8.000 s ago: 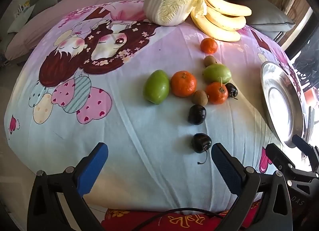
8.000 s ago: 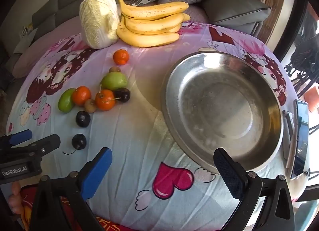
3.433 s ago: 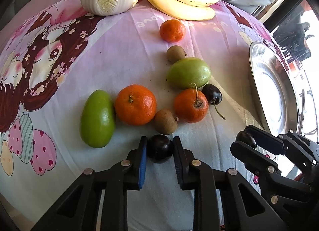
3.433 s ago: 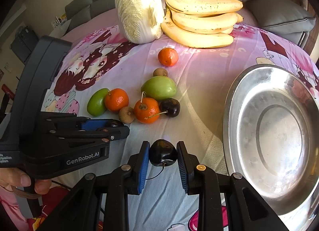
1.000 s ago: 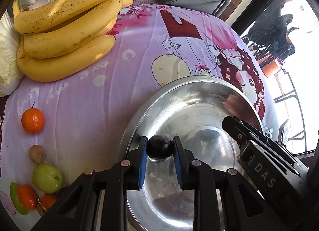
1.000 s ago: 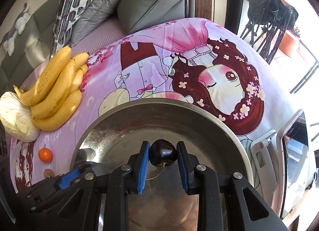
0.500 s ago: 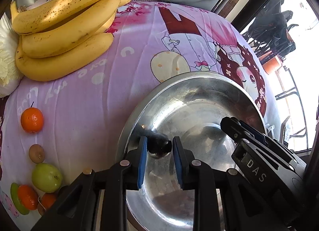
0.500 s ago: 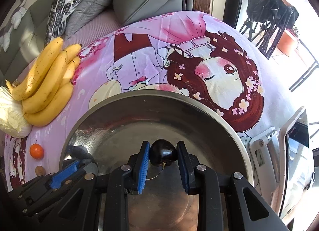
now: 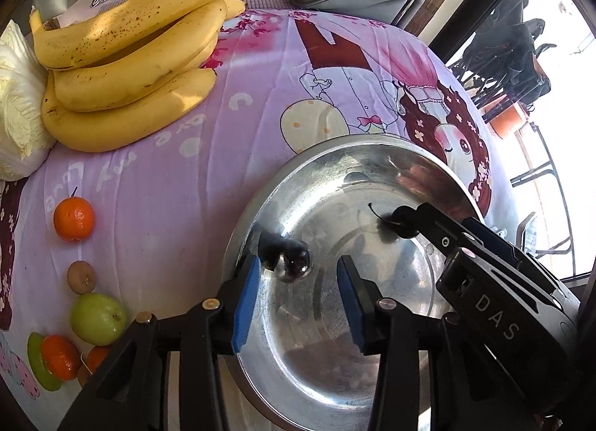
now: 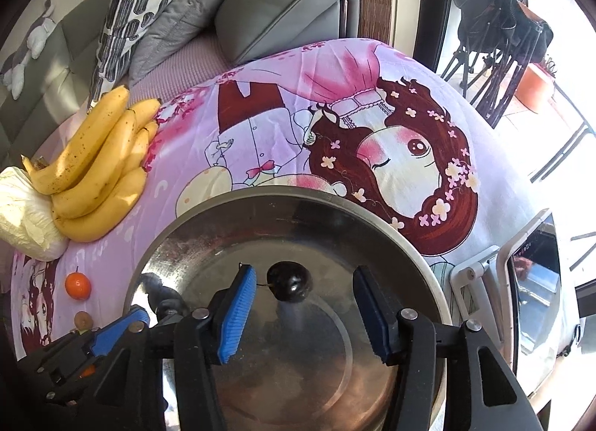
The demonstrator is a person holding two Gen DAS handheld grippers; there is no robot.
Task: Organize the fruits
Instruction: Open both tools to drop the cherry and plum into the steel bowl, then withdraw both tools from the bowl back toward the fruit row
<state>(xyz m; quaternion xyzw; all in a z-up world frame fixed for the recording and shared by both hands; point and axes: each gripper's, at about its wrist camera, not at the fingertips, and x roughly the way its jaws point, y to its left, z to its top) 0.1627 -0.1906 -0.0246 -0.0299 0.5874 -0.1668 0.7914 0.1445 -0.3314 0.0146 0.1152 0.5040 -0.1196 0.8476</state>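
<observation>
Two dark, glossy cherries are lying in the steel plate (image 9: 439,166): one cherry (image 9: 292,263) is sitting by the plate's left rim, and a stemmed cherry (image 10: 289,280) is resting nearer the middle. Outside the plate, on the cartoon-printed cloth (image 9: 178,185), the bananas (image 9: 130,55), a mandarin (image 9: 73,219), a small brown fruit (image 9: 81,276) and a green fruit (image 9: 97,318) are lying well to the plate's left.

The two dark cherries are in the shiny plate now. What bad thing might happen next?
1. The left claw and right claw have just been opening, each with a cherry free between its fingers. Round fruit may roll across the smooth metal plate.
2. Both claws hang close over the plate; pulling back carelessly might knock a cherry, or bump each other.
</observation>
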